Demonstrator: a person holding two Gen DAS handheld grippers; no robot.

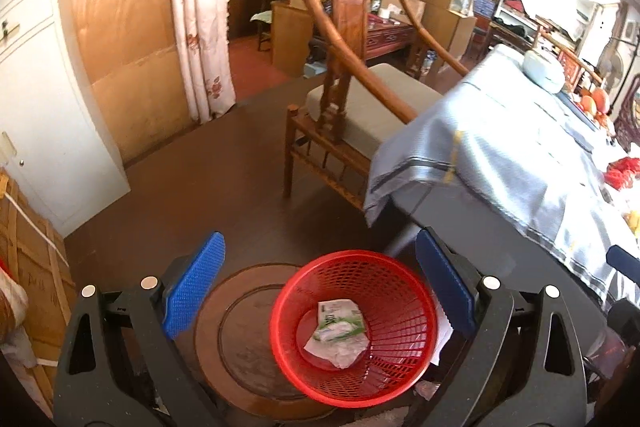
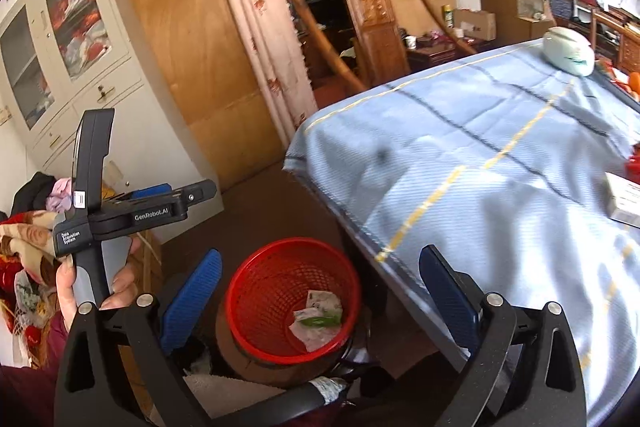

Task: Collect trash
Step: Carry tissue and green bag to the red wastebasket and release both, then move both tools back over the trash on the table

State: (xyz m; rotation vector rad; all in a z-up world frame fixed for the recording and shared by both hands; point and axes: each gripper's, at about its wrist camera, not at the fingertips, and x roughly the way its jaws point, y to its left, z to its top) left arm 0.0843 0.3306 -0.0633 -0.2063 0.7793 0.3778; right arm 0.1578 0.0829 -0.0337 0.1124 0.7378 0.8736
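Note:
A red mesh bin [image 1: 354, 327] stands on a round wooden stool [image 1: 244, 339] beside the table. Crumpled white and green wrappers [image 1: 340, 331] lie at its bottom. My left gripper [image 1: 320, 291] hovers above the bin, open, nothing between its blue pads. In the right wrist view the same bin [image 2: 292, 295] with the wrappers [image 2: 318, 319] sits below my right gripper [image 2: 320, 299], which is also open and empty. The left gripper's body [image 2: 120, 211] shows at the left, held by a hand [image 2: 120, 283].
A table under a blue checked cloth [image 2: 500, 163] fills the right side, with a pale green pouch [image 2: 568, 51] at its far end and a box [image 2: 624, 199] at the right edge. A wooden chair [image 1: 352, 99] stands behind. A white cabinet [image 2: 68, 59] is on the left.

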